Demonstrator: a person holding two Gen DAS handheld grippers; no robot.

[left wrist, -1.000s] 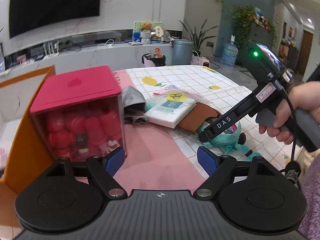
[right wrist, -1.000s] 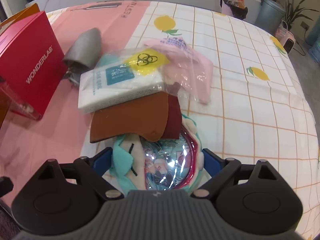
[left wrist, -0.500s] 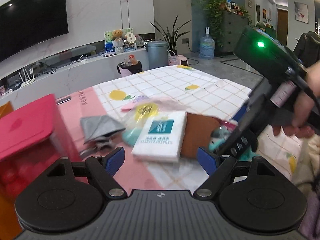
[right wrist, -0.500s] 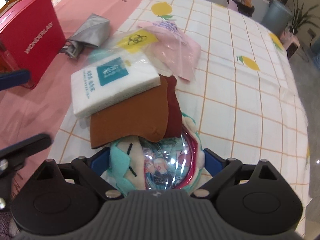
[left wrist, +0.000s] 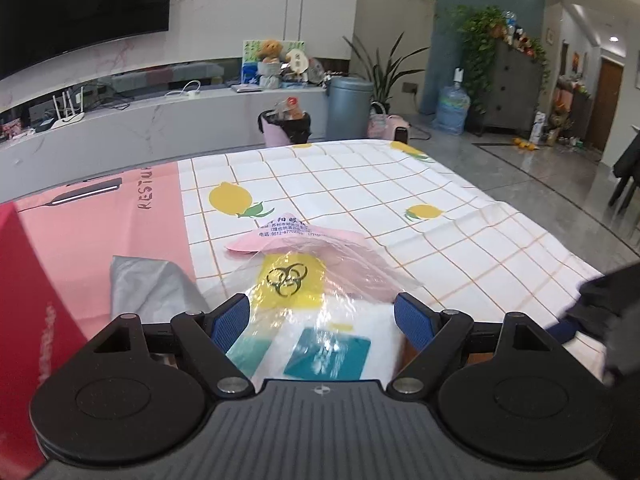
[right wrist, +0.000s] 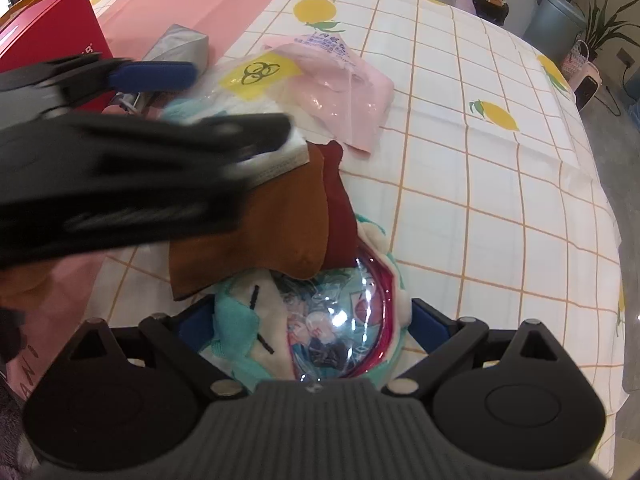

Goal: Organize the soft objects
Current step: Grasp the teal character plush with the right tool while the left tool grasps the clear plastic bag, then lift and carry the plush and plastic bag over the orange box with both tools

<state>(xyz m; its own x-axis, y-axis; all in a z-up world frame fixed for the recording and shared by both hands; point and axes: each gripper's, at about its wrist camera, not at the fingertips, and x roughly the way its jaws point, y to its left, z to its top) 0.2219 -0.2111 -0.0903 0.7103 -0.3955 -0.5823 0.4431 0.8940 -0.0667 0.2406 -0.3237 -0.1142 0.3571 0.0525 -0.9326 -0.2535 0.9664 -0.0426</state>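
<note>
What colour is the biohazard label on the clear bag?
Yellow with a black symbol, on the clear bag; clearest in the left wrist view.

Even, bright indoor light from ceiling lamps [left wrist: 611, 38] at far right. Strong fisheye bending and dark corners in both views. Glare spots on the clear plastic bag [left wrist: 320, 300] and the toy's shiny window [right wrist: 340, 316]. Left tongs [right wrist: 224, 108] motion-blurred; the table's [right wrist: 480, 200] shadows soft.

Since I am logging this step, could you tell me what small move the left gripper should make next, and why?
Probably close the left gripper on the white tissue pack. Its blue pads are open on either side of the pack, which lies on top of the brown cloth, so it looks free to lift. The clear biohazard bag overlaps it and may catch.
</note>
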